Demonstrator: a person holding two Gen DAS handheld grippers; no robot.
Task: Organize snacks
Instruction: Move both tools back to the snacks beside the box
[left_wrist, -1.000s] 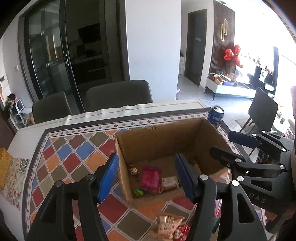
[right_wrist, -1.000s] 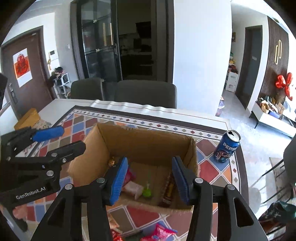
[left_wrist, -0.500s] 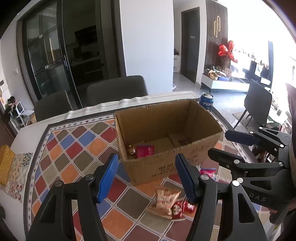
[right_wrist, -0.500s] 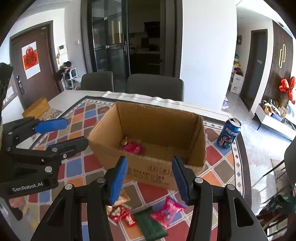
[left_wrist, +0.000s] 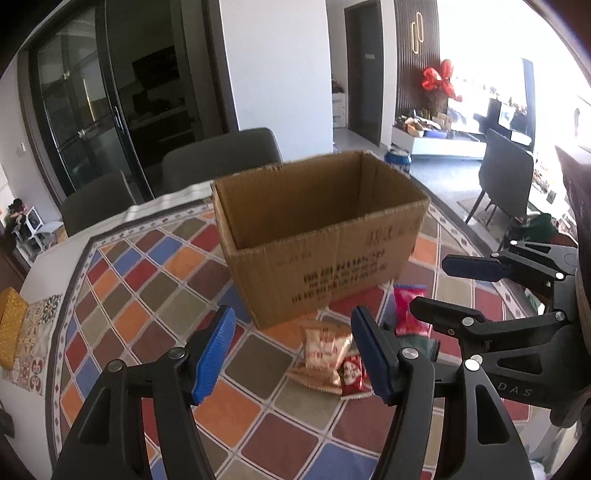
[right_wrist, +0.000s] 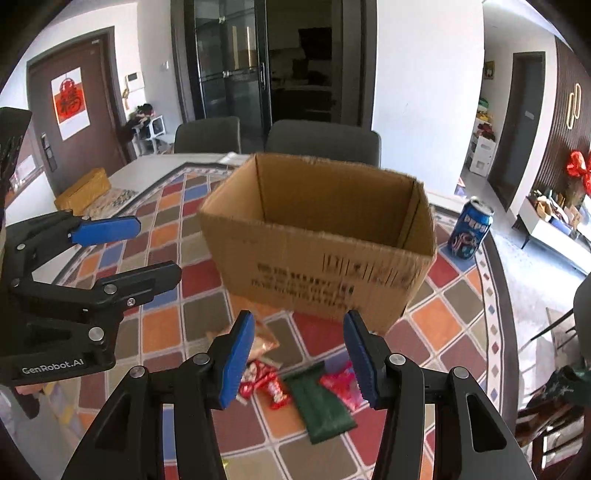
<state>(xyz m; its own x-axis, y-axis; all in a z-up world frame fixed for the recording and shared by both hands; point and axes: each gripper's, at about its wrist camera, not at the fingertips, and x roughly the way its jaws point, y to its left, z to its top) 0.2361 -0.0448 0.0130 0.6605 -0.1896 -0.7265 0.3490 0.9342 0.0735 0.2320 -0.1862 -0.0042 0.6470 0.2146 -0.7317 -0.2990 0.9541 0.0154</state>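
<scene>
An open-topped cardboard box stands upright on the checkered tablecloth; its inside is hidden from this low angle. Loose snacks lie on the cloth in front of it: a tan packet, small red packets, a dark green packet and a pink packet. My left gripper hovers open over the tan and red packets. Open too, the right gripper hangs above the red and green packets. Neither touches anything.
A blue Pepsi can stands on the table right of the box. A yellow box lies at the table's far left. Grey chairs sit behind the table, and a dark chair stands off to the right.
Both grippers drew back from over the box and sank toward the table. The box's contents dropped out of sight, and the loose packets in front of it came into view.
</scene>
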